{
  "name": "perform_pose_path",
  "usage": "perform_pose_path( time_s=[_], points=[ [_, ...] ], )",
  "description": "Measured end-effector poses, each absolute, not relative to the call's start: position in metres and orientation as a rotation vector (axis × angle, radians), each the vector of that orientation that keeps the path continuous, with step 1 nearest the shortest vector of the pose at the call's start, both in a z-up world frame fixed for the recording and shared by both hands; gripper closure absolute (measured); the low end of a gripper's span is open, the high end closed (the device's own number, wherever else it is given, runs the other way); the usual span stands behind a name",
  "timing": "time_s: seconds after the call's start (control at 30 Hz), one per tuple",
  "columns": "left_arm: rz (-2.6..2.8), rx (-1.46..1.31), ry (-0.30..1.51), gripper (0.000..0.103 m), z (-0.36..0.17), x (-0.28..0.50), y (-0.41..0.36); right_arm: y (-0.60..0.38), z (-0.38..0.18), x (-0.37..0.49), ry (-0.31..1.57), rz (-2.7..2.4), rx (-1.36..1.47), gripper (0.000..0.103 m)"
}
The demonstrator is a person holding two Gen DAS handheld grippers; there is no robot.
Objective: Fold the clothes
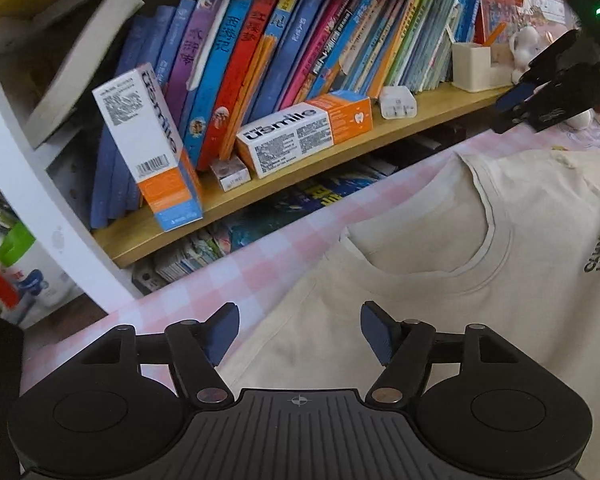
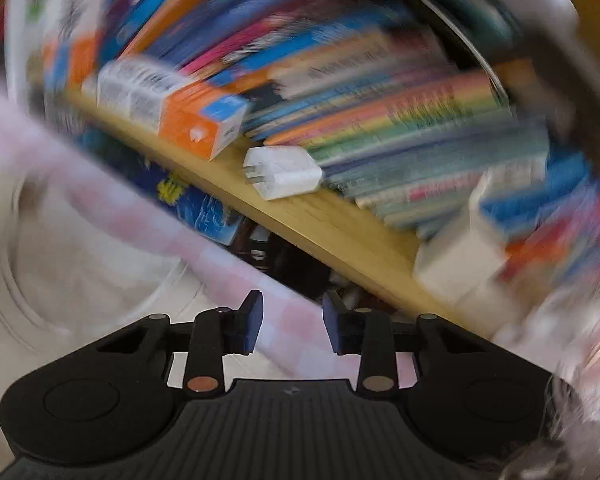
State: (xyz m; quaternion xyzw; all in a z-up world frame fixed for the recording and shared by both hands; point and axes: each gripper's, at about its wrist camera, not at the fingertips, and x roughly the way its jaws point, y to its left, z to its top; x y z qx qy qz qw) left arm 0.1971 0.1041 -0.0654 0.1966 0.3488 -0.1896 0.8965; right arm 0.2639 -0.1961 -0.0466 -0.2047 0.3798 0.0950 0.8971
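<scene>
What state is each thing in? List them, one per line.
T-shirt: spread flat on the tablecloth, unfolded, neck toward the shelf.
Left gripper: open, empty, over the shirt's edge.
Right gripper: open, empty.
Upright box: leaning on the books.
Other box: lying down.
Plug: unplugged, lying on the shelf.

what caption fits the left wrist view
Open left gripper over a cream T-shirt on a pink checked cloth, beside a bookshelf.
</scene>
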Motion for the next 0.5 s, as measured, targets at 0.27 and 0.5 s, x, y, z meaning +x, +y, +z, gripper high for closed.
perform_pose_path(
  time_s=[0.27, 0.5],
  points=[
    [-0.380, 0.249, 0.827, 0.036, -0.085, 0.227, 0.130, -0.252, -0.071, 0.251, 0.931, 0.258, -0.443, 0.064],
    [-0.394, 0.171, 0.885, 0.096, -0.092, 0.235, 0.135, -0.275, -0.079, 0.249, 0.993, 0.272, -0.287, 0.072]
  ],
)
